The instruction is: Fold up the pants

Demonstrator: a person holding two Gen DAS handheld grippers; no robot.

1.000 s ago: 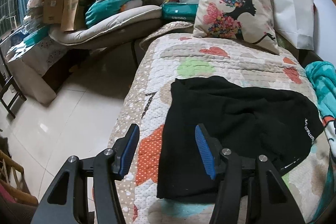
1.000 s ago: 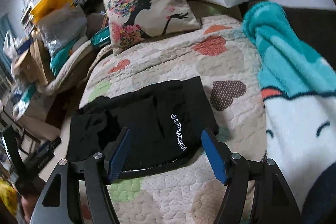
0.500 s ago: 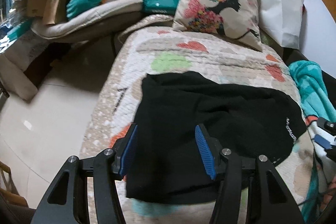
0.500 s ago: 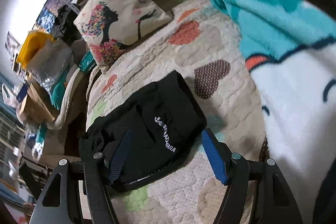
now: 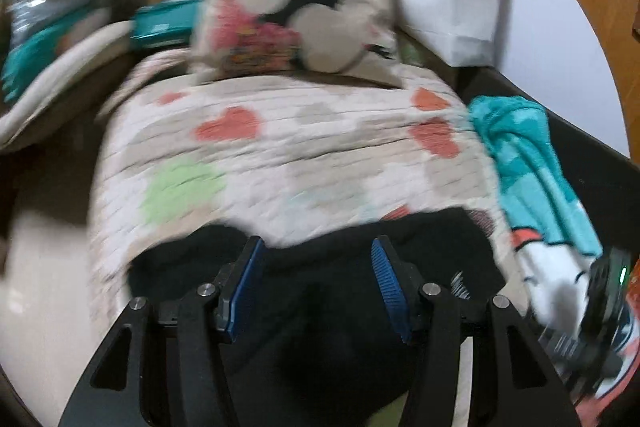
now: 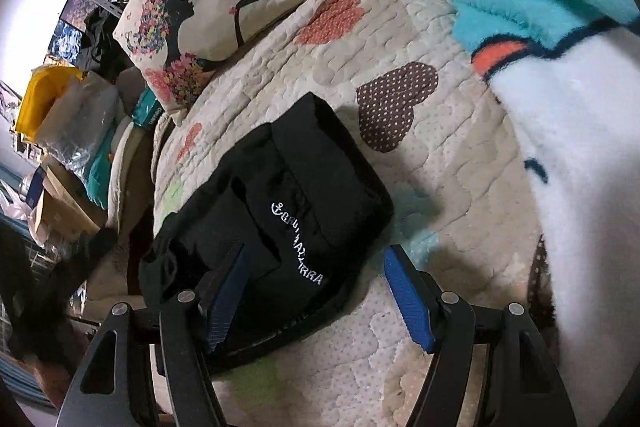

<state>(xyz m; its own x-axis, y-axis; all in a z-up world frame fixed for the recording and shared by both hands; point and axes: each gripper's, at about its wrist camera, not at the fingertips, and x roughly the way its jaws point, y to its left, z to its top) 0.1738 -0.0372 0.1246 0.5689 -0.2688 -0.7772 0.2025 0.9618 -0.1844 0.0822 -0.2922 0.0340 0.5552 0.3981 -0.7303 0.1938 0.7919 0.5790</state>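
The black pants (image 6: 280,195) lie folded into a compact bundle on the heart-patterned quilt (image 6: 420,39), white embroidered lettering facing up. My right gripper (image 6: 316,293) is open and empty, hovering over the bundle's near right edge. In the left wrist view, which is motion-blurred, the pants (image 5: 316,307) fill the bottom centre and my left gripper (image 5: 316,281) is open and empty right above them. The right gripper shows blurred at the right edge of the left wrist view (image 5: 600,291).
A cushion (image 6: 204,7) printed with a flower-haired woman leans at the quilt's far end, a white paper bag (image 5: 452,3) beside it. A teal and white fleece blanket (image 6: 560,67) lies along the right. Boxes and bags (image 6: 68,131) are piled at the left.
The left gripper has moved forward and right over the pants, which now sit low in its view. The right gripper has tilted and come closer to the bundle. Both stay open.
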